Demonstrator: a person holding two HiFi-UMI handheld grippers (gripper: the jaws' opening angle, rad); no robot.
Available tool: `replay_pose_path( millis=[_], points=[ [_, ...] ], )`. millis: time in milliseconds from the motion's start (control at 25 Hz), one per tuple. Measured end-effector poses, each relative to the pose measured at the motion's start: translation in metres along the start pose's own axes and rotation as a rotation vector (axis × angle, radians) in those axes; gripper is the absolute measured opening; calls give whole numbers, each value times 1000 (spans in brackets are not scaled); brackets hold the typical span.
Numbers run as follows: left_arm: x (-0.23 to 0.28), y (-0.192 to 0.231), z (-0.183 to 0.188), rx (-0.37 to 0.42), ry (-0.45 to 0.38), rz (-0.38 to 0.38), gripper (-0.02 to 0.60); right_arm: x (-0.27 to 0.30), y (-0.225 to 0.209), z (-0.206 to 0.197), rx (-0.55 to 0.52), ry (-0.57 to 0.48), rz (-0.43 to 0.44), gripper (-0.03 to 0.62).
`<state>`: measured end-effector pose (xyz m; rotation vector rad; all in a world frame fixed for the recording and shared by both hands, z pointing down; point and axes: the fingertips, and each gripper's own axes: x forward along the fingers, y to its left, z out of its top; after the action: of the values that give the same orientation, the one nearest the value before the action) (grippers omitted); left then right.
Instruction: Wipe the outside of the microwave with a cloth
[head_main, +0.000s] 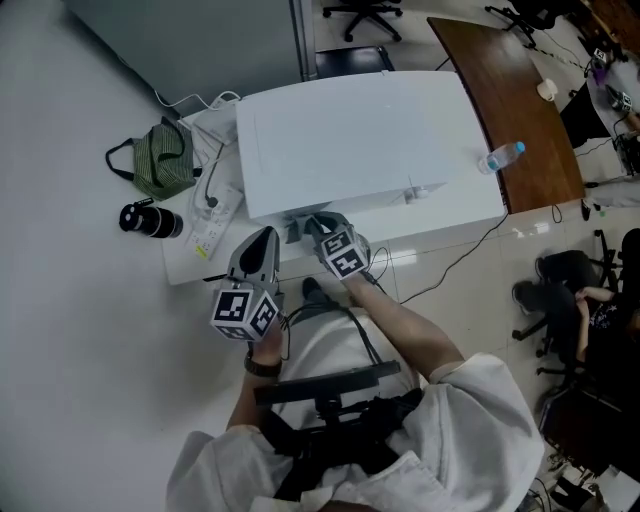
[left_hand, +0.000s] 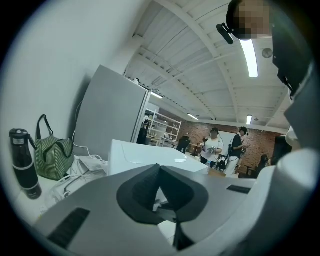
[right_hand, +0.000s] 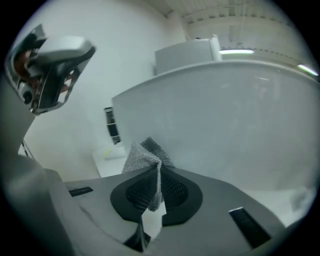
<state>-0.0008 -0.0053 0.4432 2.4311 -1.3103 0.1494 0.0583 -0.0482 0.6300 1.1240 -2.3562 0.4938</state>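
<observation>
Observer: Step?
Me: Wipe about to start. My right gripper (right_hand: 156, 169) pinches the cloth (right_hand: 145, 155) at the microwave's (head_main: 360, 140) 6 o'clock face; left gripper (left_hand: 159, 167) closed, empty, 7 o'clock.
Observer: Next?
Me: Probably press flat, sweep across.

We see a green striped bag (head_main: 162, 160) beside an upright black flask (head_main: 150, 221), a white power strip (head_main: 216, 222) nearby, and a water bottle (head_main: 500, 157) at the brown desk's (head_main: 520, 100) edge.

Place: a big open work lab, partly an office.
Roof: high, white beams, a long strip light (left_hand: 248, 57).
Far end: brick wall (left_hand: 260, 145), shelves (left_hand: 162, 127).
Furniture: rolling chairs (head_main: 365, 12), long brown counter (head_main: 490, 80).
Floor: loose cables (head_main: 450, 265).
</observation>
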Motion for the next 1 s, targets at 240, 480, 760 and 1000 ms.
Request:
replay_pose_path(
  millis=[240,480,760,1000],
  points=[
    [15,-20,-6,-15,2,-73,25,-100,-164,-62,411,-48,-401,29],
    [-2,4,-15,-42,5,-72,25,-108,-186,-98,594,-30,-521,29],
    [-28,46,-31,-76,0,-52,25,49,18,-35,400,51,-47,29],
    [-49,74,-42,-98,17,-32,25,105,105,0,247,67,63,29]
  ],
)
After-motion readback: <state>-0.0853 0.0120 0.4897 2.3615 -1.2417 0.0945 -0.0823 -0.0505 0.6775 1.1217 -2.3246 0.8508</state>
